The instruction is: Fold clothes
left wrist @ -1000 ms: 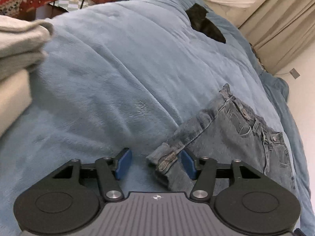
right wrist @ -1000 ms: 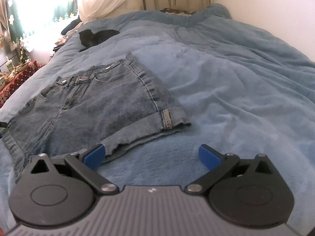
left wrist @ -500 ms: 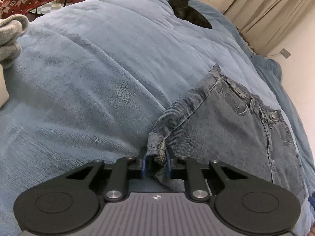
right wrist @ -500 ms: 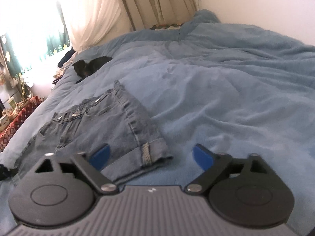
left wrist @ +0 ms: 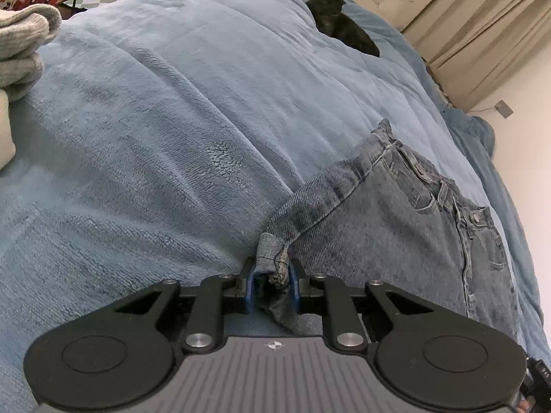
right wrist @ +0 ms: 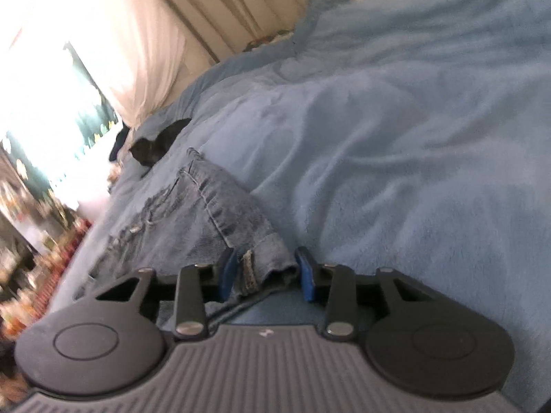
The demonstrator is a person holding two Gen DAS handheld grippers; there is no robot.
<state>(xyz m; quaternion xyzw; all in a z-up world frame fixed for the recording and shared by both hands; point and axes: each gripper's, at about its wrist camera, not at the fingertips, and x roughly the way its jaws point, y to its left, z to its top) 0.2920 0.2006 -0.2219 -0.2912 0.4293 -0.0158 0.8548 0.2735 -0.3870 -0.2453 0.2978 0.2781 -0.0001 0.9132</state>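
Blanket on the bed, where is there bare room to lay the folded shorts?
The widest bare patch of blanket lies left of the shorts, between them, the grey clothes pile and the black shape. Another open stretch runs right of the shorts toward the wall. It is crowded at the shorts' hem corners, where both tools work.

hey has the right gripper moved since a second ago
Yes. The right gripper has come in over the cuffed corner of the denim shorts, rolled against the curtains, its fingers just closing around the cuff.

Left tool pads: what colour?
Blue, on the left tool, pinching the denim shorts hem. Clearest in the left wrist view.
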